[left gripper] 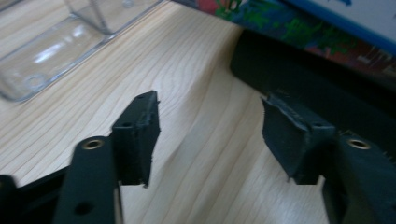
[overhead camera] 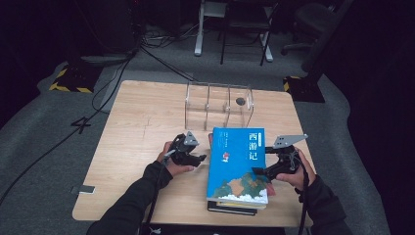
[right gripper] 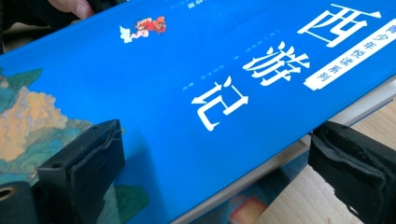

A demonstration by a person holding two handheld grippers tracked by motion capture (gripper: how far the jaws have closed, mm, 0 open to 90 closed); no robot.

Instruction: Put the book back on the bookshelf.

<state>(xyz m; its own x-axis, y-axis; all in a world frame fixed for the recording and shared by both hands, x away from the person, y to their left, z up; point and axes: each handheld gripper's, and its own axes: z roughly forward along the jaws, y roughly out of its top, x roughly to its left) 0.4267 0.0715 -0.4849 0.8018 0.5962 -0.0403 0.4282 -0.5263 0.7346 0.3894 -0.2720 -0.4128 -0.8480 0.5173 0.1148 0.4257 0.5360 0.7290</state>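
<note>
1. Black pads of my right gripper straddle the blue book, one pad on its cover, the other off its edge beside the pages; whether they pinch it I cannot tell.
2. That book tops a stack at the table's near edge, in front of the clear rack.
3. My left gripper stands partly open and empty, beside the stack's dark bottom book.
4. I judge I'm lifting the blue book; next, a firm grip, then raise it.
</note>
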